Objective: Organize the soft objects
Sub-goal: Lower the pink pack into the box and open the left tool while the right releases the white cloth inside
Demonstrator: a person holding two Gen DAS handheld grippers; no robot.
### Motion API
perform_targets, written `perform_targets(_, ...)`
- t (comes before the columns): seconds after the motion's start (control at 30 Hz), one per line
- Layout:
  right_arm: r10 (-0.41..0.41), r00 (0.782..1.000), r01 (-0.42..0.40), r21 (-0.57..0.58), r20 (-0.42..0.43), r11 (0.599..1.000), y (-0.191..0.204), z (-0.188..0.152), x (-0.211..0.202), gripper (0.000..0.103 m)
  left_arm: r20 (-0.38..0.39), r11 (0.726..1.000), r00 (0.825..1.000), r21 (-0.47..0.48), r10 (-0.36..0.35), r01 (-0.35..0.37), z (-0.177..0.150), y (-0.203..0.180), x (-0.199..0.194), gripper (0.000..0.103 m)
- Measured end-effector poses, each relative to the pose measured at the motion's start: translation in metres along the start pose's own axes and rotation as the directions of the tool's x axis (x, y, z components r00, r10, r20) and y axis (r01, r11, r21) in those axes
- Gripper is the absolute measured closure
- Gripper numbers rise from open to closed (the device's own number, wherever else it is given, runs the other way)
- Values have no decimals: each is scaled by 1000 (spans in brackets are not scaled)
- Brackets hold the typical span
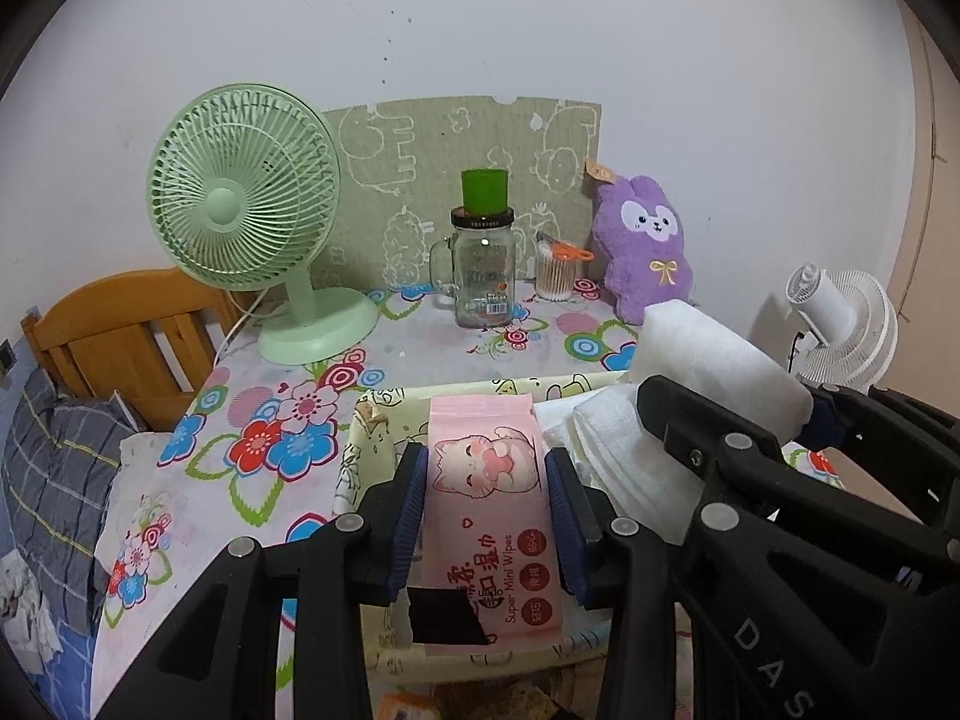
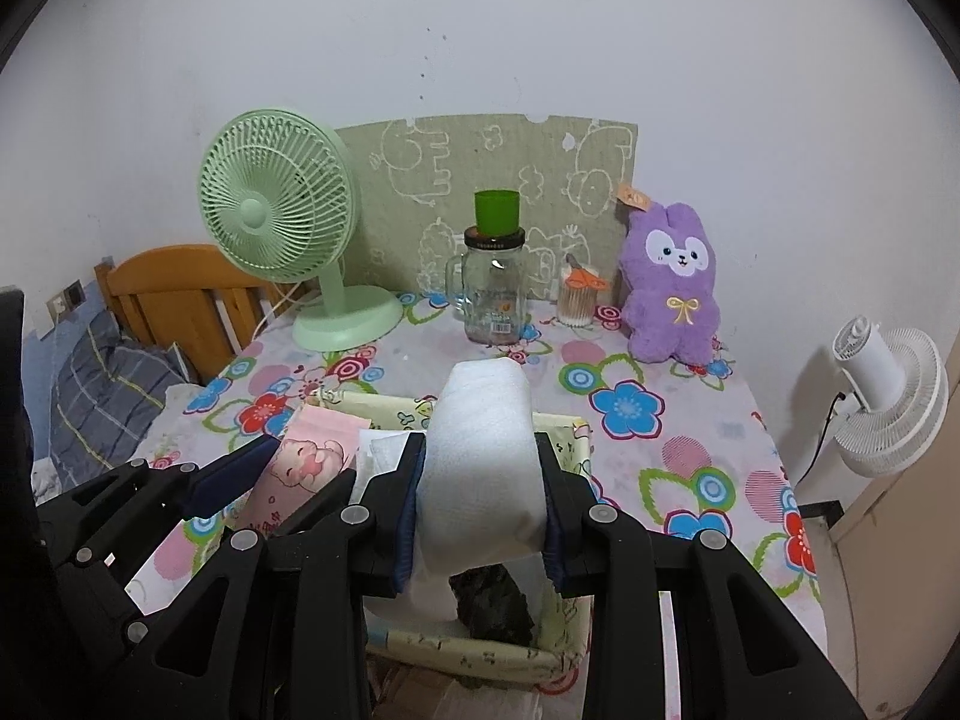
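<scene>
Left gripper (image 1: 486, 516) clamps pink wet-wipes pack (image 1: 489, 498) over yellow fabric basket (image 1: 372, 420). Right gripper (image 2: 480, 504), jaws narrow, grips white tissue pack (image 2: 480, 450) just right, over same basket.

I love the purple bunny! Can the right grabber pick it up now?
Probably not yet. The right gripper is shut on a white towel roll over the basket. The purple bunny sits farther back with bare tablecloth between.
</scene>
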State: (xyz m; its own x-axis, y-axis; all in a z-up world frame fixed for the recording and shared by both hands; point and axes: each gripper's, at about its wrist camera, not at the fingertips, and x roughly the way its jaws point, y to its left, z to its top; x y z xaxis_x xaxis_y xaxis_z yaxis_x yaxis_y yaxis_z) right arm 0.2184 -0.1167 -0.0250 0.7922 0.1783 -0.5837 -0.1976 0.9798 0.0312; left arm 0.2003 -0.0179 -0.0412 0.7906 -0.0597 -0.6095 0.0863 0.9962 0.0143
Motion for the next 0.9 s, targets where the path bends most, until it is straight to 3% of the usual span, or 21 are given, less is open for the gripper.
perform_targets(0.17,3,1000,-3,2,-17,1000,0,1,16,67,-27,1000,1000,-3,-14,14,0,3,16,60)
perform_targets(0.23,10,1000,-10,3,-23,1000,0,0,21,67,-35,1000,999,-4,-6,5,-1,5,21,55)
perform_targets(0.3,10,999,-10,3,-31,1000,1,-1,27,67,-40,1000,999,-5,3,-3,-2,6,24,44)
perform_targets(0.57,21,998,-20,5,-54,1000,3,-4,47,63,-73,1000,997,-6,24,-25,-5,14,37,29)
perform_targets(0.67,52,997,-51,9,-64,999,4,-5,54,46,-67,1000,998,-12,-17,16,-6,15,37,12)
perform_targets(0.73,66,995,-65,18,-75,998,4,-5,56,31,-56,1000,998,-4,-9,9,-7,16,36,10)
perform_targets(0.9,28,997,-28,-6,-70,1000,7,-4,57,22,-70,1000,997,-4,-23,23,-7,16,37,8)
